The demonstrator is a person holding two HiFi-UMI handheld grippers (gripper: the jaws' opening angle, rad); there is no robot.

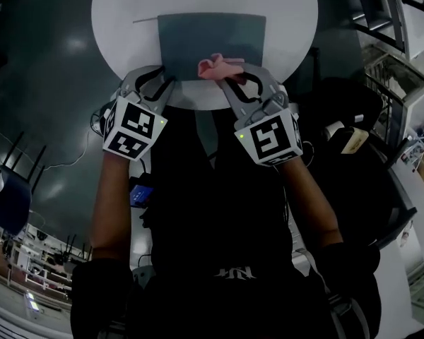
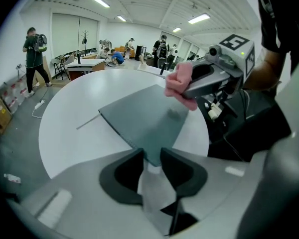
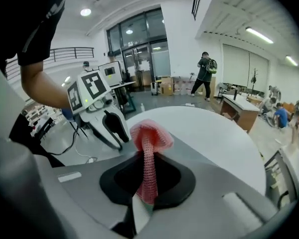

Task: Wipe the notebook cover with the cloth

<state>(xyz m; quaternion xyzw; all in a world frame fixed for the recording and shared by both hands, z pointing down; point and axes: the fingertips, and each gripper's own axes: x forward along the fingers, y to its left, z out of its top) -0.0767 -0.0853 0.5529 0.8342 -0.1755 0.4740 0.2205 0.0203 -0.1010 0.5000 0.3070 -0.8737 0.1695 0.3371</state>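
- Closest to you, at the table's near edge, your left gripper has its jaws slightly apart. The near-left corner of the notebook pokes into the gap between them. You cannot tell whether the pads press on it.
- Just to the right, your right gripper is clenched on the pink cloth. The cloth runs up between the jaws and bunches into a soft knob past the tips.
- From the head view, the two grippers sit side by side at the notebook's near edge, the left at the corner and the right near the middle.
- The cloth hangs over the near part of the dark teal cover. The left gripper view shows a faint shadow on the cover below it.
- The notebook lies closed and flat on the round white table, towards your side of it.
- A thin pale strip lies on the table, reaching left from the notebook's far-left corner.
- Well beyond the table, a person stands on the open floor near desks.
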